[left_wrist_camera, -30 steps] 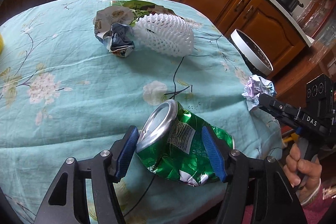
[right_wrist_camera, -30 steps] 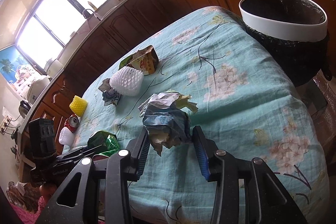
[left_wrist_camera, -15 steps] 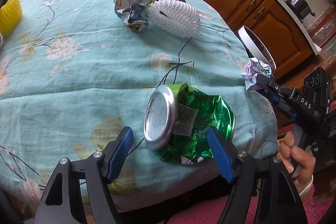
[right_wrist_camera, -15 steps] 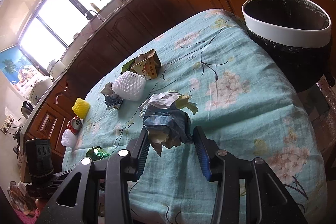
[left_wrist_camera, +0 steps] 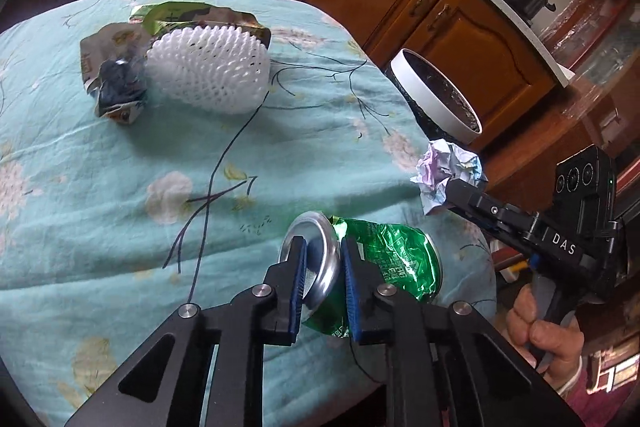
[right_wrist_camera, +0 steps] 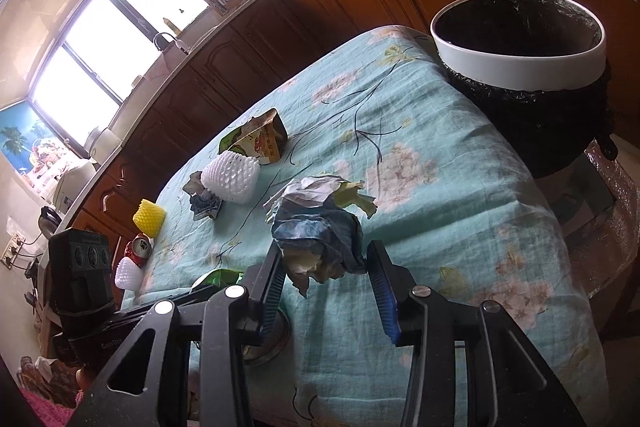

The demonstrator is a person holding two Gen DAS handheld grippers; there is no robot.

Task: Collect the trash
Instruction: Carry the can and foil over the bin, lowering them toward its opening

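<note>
Left gripper (left_wrist_camera: pixel 323 269): jaws clenched on the silver end rim of the crushed green can (left_wrist_camera: pixel 384 263), at the near edge of the tabletop (left_wrist_camera: pixel 100 187).
Right gripper (right_wrist_camera: pixel 326 289): jaws set either side of a crumpled paper wad (right_wrist_camera: pixel 320 231); the left one touches it, the right one shows a gap, so I cannot tell whether it truly grips.
Bin (right_wrist_camera: pixel 520 39): white rim, black liner, standing just beyond the far corner of the tabletop, mouth unobstructed.
Other trash: white foam net (left_wrist_camera: pixel 208 71), foil wrapper (left_wrist_camera: pixel 114 83) touching it, a snack packet (right_wrist_camera: pixel 260 139) behind; yellow foam net (right_wrist_camera: pixel 149 217) and red can (right_wrist_camera: pixel 138 251) well apart at the far edge.
Can, handling: looks light, thin-walled, already buckled. The rolled rim is likely its stiffest part and a fair place to pinch; the smooth metal may slip or swing.
Paper wad, handling: probably soft, springy, almost weightless. Best taken across the dense middle, as loose flaps would likely tear away.
Risk: the can hangs from one edge and could twist out.
</note>
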